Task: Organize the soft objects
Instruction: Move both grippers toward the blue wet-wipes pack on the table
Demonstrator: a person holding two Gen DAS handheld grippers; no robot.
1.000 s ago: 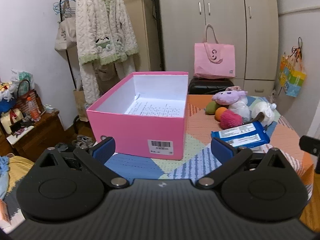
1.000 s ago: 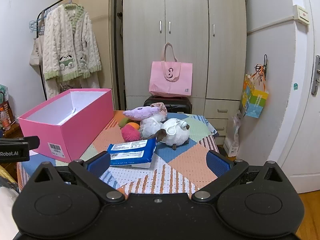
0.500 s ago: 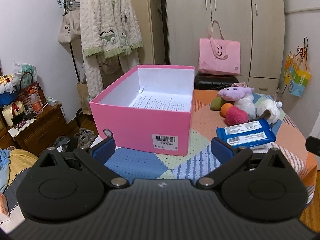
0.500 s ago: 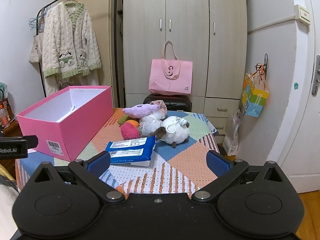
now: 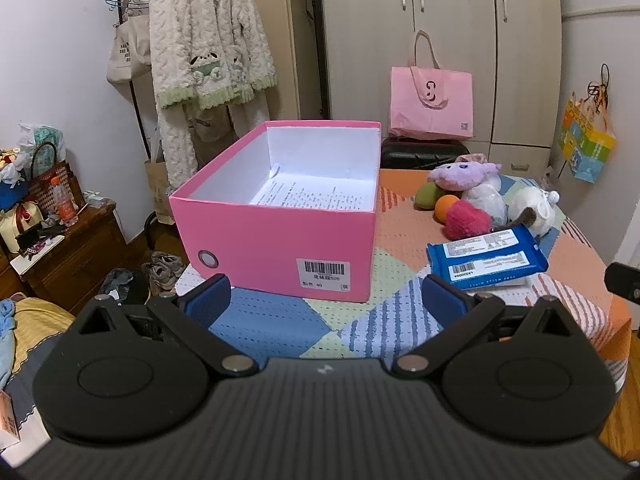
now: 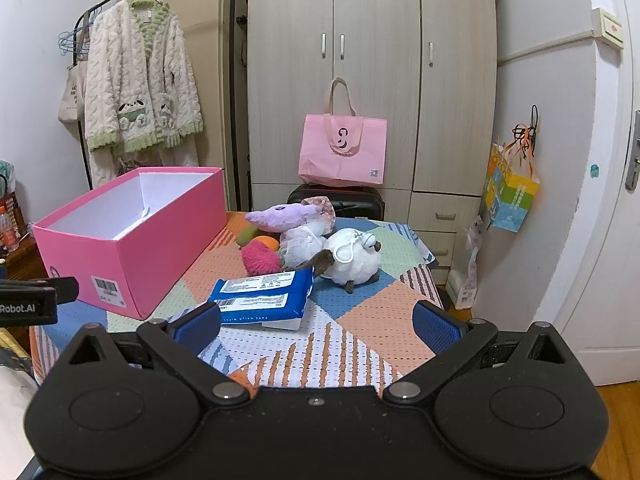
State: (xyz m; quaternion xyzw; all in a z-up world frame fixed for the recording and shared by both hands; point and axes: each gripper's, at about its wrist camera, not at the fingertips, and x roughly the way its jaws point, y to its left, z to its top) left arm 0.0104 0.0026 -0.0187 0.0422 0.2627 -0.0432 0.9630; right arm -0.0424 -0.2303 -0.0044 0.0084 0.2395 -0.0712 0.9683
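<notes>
An open pink box (image 5: 280, 236) (image 6: 132, 248) with a printed sheet inside stands on the left of the patchwork table (image 5: 280, 324). To its right lies a heap of soft toys: a purple plush (image 5: 460, 172) (image 6: 280, 214), a magenta fuzzy ball (image 5: 466, 220) (image 6: 260, 258), a white sheep plush (image 6: 354, 258) (image 5: 532, 204), an orange ball (image 5: 446, 206) and a green one (image 5: 426, 196). A blue wipes pack (image 5: 486, 258) (image 6: 262, 294) lies in front of them. My left gripper (image 5: 326, 300) is open before the box. My right gripper (image 6: 316, 322) is open, short of the wipes pack.
A pink tote bag (image 6: 342, 154) rests on a dark suitcase (image 6: 340, 204) before the wardrobe (image 6: 372, 60). A fluffy robe (image 5: 208, 52) hangs on a rack at the left. A cluttered wooden cabinet (image 5: 60, 248) and shoes (image 5: 160, 268) lie left of the table.
Both grippers have risen a little and look further down onto the table. The box and toys have not moved, and both grippers stay open.
</notes>
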